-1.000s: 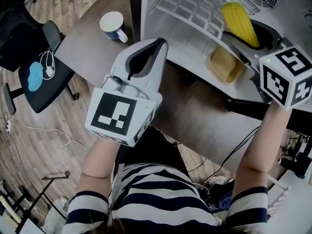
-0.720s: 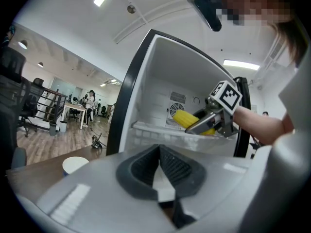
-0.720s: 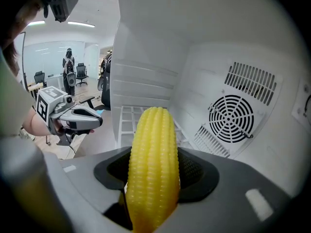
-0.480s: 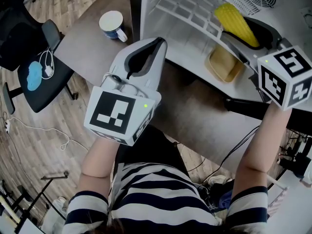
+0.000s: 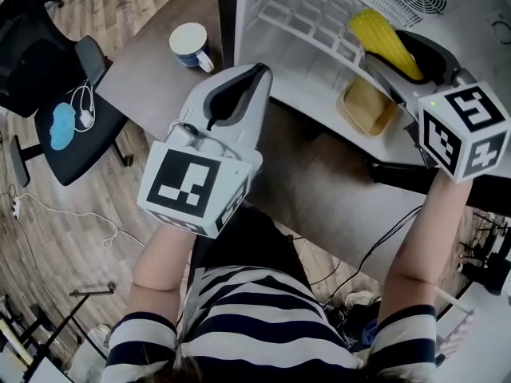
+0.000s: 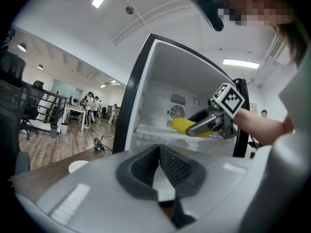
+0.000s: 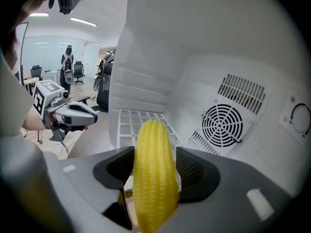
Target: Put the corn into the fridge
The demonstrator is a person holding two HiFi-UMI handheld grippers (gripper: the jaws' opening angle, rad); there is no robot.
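The yellow corn cob [image 5: 383, 34] lies lengthwise between the jaws of my right gripper [image 5: 401, 54], which reaches into the open white fridge [image 5: 311, 10] over its wire shelf. In the right gripper view the corn [image 7: 154, 169] fills the gap between the two dark pads, its tip pointing at the shelf and the back-wall fan [image 7: 221, 125]. The jaws stand wide and I see no squeeze on the cob. My left gripper [image 5: 255, 74] hangs outside the fridge over the table, shut with nothing in it. In its own view the left gripper's pads meet, and the corn [image 6: 184, 125] shows beyond them.
A shallow tan container [image 5: 367, 106] sits in the fridge below the shelf. A white and blue mug [image 5: 190, 42] stands on the grey table [image 5: 152, 78] left of the fridge. A black office chair [image 5: 48, 94] stands further left on the wood floor.
The right gripper has turned slightly and the corn's tip has swung a little left over the shelf. The left gripper has not moved.
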